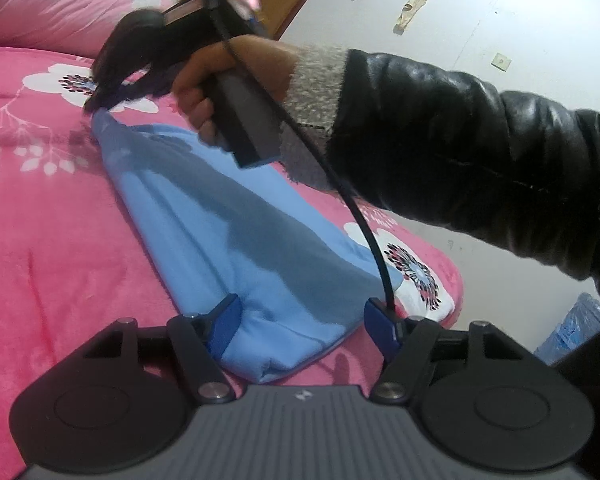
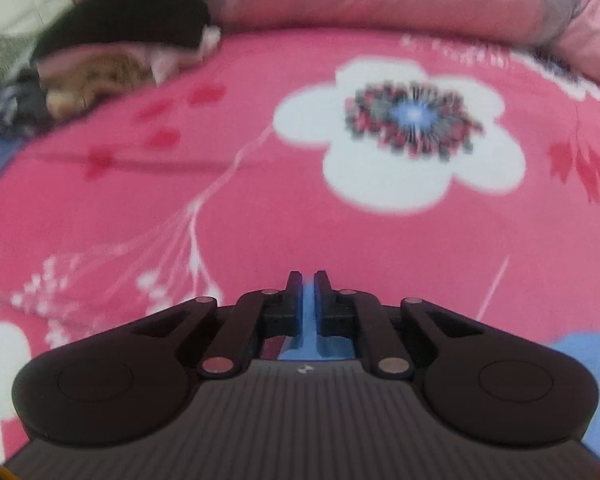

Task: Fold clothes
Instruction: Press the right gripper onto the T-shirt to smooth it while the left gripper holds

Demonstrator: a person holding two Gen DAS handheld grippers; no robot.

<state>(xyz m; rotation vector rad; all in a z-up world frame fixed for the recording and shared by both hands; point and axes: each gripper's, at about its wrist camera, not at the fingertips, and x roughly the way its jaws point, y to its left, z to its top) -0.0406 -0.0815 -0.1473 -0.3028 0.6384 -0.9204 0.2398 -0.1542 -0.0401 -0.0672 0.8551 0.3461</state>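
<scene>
across everything, a pink floral bedspread (image 1: 52, 240), white blossoms printed on it, with a pink pillow (image 1: 60, 4) at its far end. lengthwise on the bedspread, a light blue garment (image 1: 236, 240), folded into a long narrow strip, near end bunched, far end drawn to a point. on the right, a person's black sleeve (image 1: 480, 160) with a grey knit cuff, the hand (image 1: 228, 80) wrapped round the handle of the right gripper (image 1: 94, 106). clamped onto the far tip of the garment, pads nearly together with a sliver of blue cloth (image 2: 308, 312) squeezed between them in the right wrist view. spread wide at the near end, the left gripper (image 1: 302, 322), one blue pad on each side of the bunched cloth, whether pressing on it cannot be told. far off in the right wrist view, a blurred heap of dark and tan clothes (image 2: 112, 40).
</scene>
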